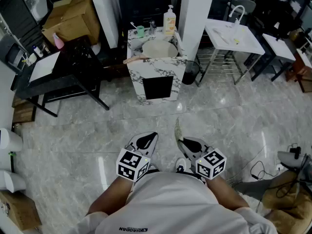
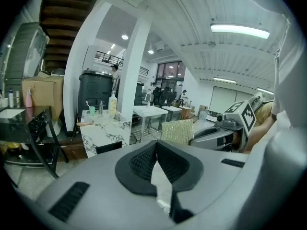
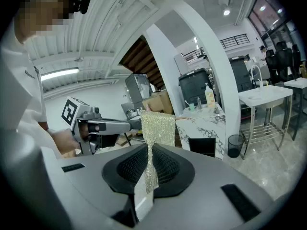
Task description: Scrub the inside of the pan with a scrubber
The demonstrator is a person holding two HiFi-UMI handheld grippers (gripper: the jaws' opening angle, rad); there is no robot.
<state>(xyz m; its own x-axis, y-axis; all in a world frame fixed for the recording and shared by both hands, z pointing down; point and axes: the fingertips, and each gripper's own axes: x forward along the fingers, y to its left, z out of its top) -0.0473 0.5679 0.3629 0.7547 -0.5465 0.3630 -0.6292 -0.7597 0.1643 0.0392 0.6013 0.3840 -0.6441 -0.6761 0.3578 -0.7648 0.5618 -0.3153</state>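
A pale round pan with a wooden handle lies on a small marble counter, far ahead of me across the floor. Both grippers are held close to my body. My right gripper is shut on a glittery mesh scrubber, which stands up from its jaws in the right gripper view as a pinched sheet. My left gripper is shut with nothing between its pads. The left gripper view shows the scrubber and the counter beyond.
A soap bottle and a green cup stand on the counter. A black table and cardboard box are at left, a white sink table and black bin at right. Cables lie on the floor.
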